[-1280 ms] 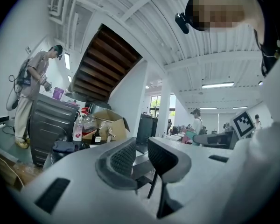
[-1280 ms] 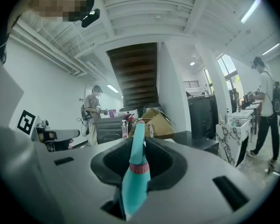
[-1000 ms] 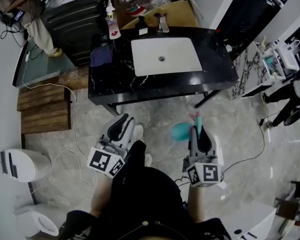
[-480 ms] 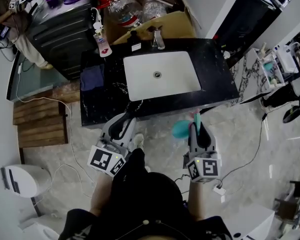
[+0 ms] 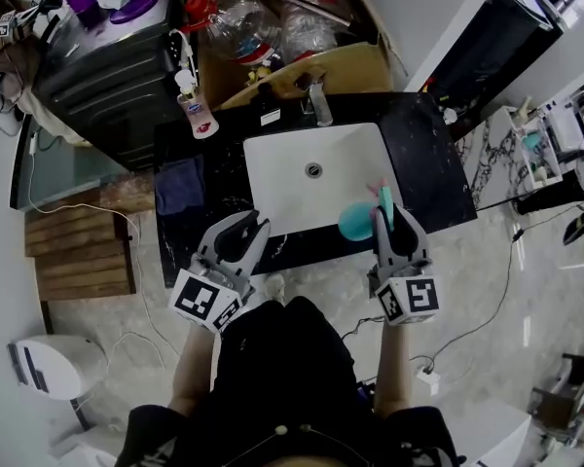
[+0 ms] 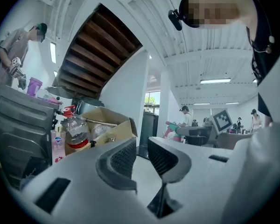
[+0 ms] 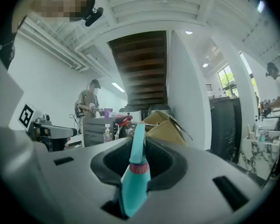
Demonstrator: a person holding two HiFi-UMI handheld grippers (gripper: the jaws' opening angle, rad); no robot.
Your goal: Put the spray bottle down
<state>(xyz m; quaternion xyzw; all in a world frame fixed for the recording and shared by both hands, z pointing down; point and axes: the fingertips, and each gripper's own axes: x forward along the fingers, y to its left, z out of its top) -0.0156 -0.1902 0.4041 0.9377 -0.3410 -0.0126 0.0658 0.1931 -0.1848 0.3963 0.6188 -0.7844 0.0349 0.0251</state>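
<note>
Fingers of right gripper clamped on teal plastic spray bottle, held over glossy black desk for setting down; left gripper's fingers apart, empty.

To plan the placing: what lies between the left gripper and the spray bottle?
The front of the white sink basin lies between the left gripper and the spray bottle, in head view.
</note>
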